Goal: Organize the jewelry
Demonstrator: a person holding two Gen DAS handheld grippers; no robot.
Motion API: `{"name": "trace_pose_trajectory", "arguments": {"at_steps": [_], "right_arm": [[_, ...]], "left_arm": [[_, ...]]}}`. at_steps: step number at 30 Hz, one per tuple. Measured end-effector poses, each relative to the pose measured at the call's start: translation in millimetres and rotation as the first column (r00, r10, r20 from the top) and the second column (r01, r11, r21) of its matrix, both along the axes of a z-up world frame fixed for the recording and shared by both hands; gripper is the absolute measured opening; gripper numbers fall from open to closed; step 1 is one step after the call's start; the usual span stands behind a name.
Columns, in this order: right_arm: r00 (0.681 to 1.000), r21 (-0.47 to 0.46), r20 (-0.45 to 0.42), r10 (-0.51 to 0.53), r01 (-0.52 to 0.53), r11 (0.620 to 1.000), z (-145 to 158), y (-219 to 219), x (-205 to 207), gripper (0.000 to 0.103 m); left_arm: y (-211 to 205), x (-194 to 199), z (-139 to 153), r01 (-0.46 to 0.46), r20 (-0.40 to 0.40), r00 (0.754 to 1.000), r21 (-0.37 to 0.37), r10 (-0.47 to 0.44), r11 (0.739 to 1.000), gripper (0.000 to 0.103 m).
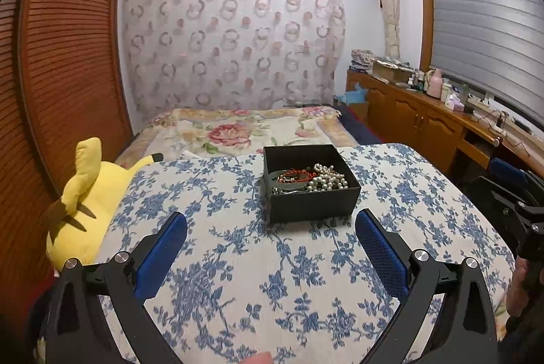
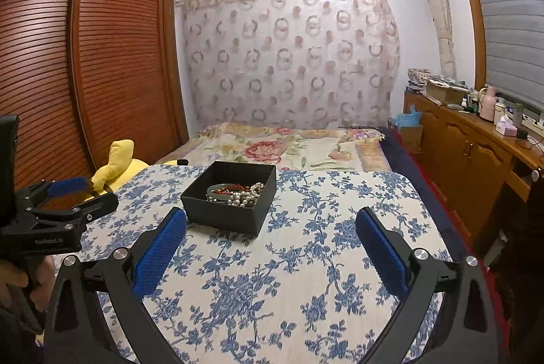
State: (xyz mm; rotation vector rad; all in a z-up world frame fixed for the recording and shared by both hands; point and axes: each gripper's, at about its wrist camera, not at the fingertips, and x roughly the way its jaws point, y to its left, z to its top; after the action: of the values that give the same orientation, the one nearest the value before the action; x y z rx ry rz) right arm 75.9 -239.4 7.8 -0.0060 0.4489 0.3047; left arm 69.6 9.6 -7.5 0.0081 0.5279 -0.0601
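- Bare floral tablecloth (image 1: 272, 279) is left free along the near edge.
- The far-edge middle is blocked by the black jewelry box (image 1: 311, 194).
- The left edge is flanked by a yellow plush toy (image 1: 85, 204).

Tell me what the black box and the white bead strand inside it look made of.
Black box: probably matte cardboard or stiff paperboard, with thin straight walls and no shine. White bead strand: glossy round beads with a pearl-like sheen; real or imitation pearl cannot be told.
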Motion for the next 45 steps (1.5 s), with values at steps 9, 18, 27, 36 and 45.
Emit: {"name": "trace_pose_trajectory", "arguments": {"at_steps": [9,18,27,36,45], "right_arm": [[1.0,0.003,0.01,-0.011,0.011,1.0,1,0,-11,0.101],[1.0,0.0,0.011,-0.021,0.021,1.0,-1,0,-10,0.101],[1.0,0.001,0.012,-0.021,0.021,1.0,-1,0,-10,0.101],[1.0,-0.004,0.006,-0.017,0.017,1.0,-4,1,-8,0.101],[1.0,-0.005,0.002,-0.022,0.022,1.0,-7,1,-8,0.101]], "left_arm": [[0,-20,6,-0.013,0.036,0.999,0.012,0.013,1.0,0.096],[3,-20,2,-0.019,0.023,1.0,-0.009,0.019,1.0,0.096],[4,-20,1,-0.024,0.02,1.0,-0.012,0.024,1.0,0.096],[5,-20,0,-0.02,0.018,1.0,-0.011,0.021,1.0,0.096],[5,-20,0,-0.02,0.017,1.0,-0.01,0.02,1.0,0.096]]}}
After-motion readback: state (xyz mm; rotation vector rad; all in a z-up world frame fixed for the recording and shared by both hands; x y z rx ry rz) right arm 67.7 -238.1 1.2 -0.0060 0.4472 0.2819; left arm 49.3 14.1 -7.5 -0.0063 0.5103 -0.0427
